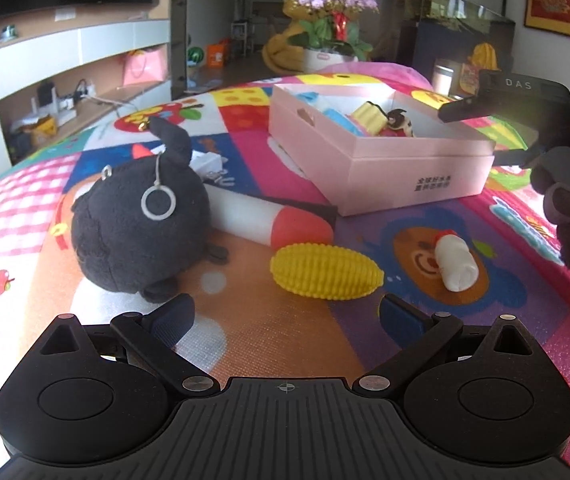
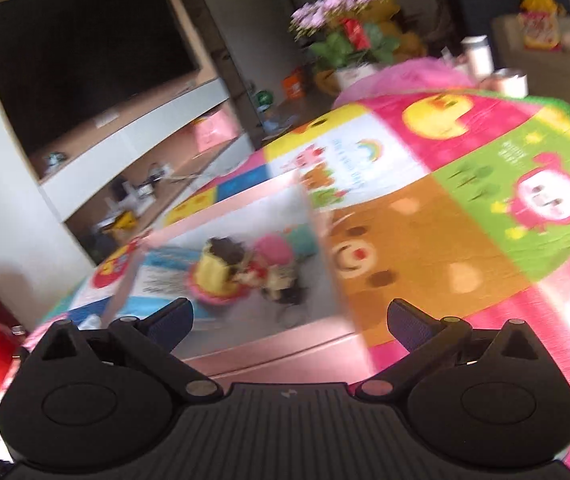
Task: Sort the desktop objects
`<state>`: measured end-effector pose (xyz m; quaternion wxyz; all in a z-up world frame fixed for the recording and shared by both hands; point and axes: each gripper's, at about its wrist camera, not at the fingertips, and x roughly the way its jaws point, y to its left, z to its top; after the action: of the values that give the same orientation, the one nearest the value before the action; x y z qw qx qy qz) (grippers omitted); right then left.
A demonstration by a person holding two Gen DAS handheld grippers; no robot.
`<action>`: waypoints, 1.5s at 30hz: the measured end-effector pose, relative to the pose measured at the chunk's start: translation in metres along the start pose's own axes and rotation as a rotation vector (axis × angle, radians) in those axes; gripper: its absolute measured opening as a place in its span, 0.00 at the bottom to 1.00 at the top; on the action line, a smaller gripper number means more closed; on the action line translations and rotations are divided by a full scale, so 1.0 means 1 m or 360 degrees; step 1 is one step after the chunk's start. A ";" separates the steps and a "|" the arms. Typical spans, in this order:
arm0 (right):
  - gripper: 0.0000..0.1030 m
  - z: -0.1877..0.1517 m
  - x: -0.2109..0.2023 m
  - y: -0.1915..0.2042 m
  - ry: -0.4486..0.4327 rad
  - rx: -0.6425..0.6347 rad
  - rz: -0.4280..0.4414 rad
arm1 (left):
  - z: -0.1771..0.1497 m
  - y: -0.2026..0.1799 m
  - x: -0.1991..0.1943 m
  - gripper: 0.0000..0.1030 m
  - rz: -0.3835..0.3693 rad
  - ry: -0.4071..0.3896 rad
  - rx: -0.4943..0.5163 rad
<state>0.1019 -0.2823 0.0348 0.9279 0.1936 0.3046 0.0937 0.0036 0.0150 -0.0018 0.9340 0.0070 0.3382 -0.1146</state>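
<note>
In the left wrist view a yellow toy corn [image 1: 327,271], a small white bottle with a red cap [image 1: 455,260], a black plush toy [image 1: 141,220] and a white tube with a red end [image 1: 269,220] lie on the colourful mat. My left gripper [image 1: 287,316] is open and empty, just in front of the corn. A pink box [image 1: 381,160] behind them holds several small toys. My right gripper [image 2: 289,320] is open and empty, hovering over the pink box [image 2: 285,344]; that view is blurred. The right gripper also shows at the right edge of the left wrist view [image 1: 517,132].
The colourful play mat [image 1: 485,320] covers the table. A pot of purple flowers [image 1: 331,20] stands beyond the far edge. Shelves and a dark TV [image 2: 77,52] are at the left. A white cup [image 2: 511,82] sits at the mat's far edge.
</note>
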 end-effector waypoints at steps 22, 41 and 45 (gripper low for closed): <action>0.65 -0.079 -0.043 0.078 0.0269 -0.0749 0.0117 | -0.002 -0.003 -0.001 0.99 0.0010 0.0017 0.0025; 0.65 -0.046 -0.009 0.037 0.0035 -0.0663 -0.0514 | -0.002 -0.004 -0.001 1.00 0.0010 0.0021 0.0019; 0.66 -0.058 -0.026 0.043 0.0076 -0.0722 -0.0361 | -0.002 -0.004 -0.001 1.00 0.0011 0.0021 0.0020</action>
<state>0.0438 -0.2337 0.0239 0.9447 -0.0573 0.3173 0.0594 0.0004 0.0119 -0.0025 0.9321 0.0147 0.3436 -0.1135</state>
